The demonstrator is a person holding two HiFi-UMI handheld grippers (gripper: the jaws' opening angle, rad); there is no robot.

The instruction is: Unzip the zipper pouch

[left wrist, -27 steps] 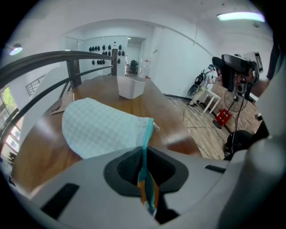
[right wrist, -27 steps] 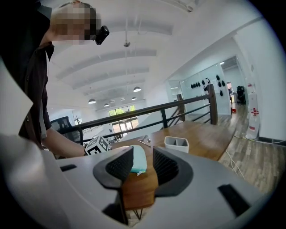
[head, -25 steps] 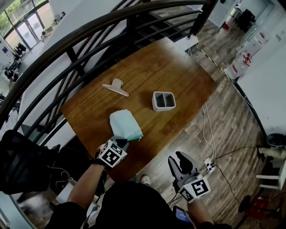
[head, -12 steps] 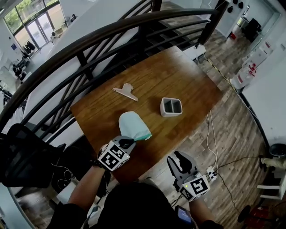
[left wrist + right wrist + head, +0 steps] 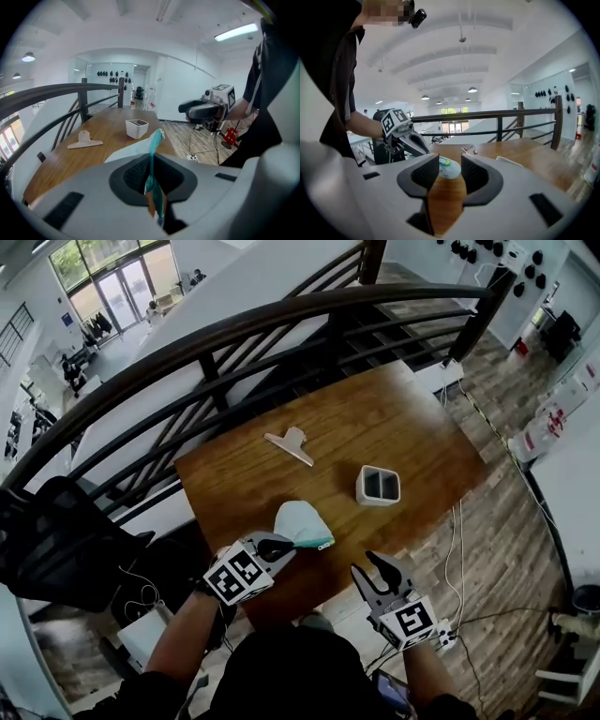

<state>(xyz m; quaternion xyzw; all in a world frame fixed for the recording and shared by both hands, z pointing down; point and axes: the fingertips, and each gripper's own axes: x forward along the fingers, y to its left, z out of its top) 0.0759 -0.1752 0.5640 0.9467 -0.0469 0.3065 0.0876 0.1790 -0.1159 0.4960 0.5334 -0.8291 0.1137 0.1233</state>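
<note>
Just below centre in the head view, the left gripper clamps the pouch's near end over the table, presumably steadying it for the right gripper, whose empty jaws have just opened wider.

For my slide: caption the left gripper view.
Left gripper pinching the teal pouch edge-on above the wooden table.

Looks like an open-plan office or lab mezzanine: black railing over a lower hall with glass doors, wooden bench, plank floor.
</note>
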